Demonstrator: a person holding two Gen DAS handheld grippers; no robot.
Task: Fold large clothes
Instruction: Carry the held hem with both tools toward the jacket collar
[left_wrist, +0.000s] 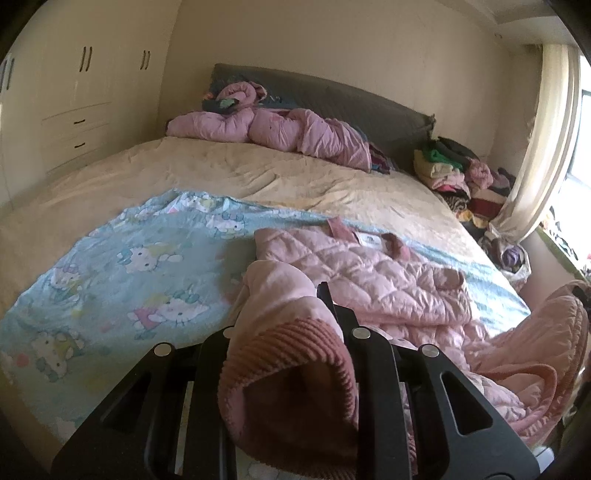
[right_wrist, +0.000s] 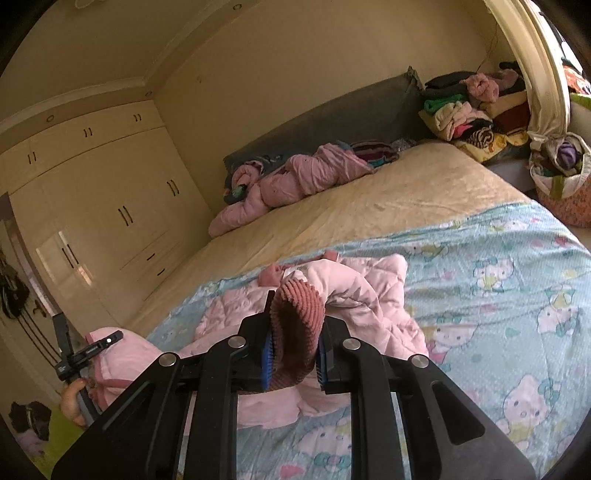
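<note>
Currently each tool, left (left_wrist: 295, 369) and right (right_wrist: 293, 354), clenched on a ribbed cuff of the pink quilted jacket (left_wrist: 369, 273); thick knit could slip, dropping a sleeve onto the bed (left_wrist: 258, 173)

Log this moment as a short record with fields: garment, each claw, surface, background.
garment: pink quilted jacket, lying partly on the bed
left claw: shut on a ribbed cuff of the jacket
right claw: shut on the other ribbed cuff
surface: blue cartoon-print blanket over a beige sheet
background: pink duvet by the headboard; clothes pile beside the bed
</note>
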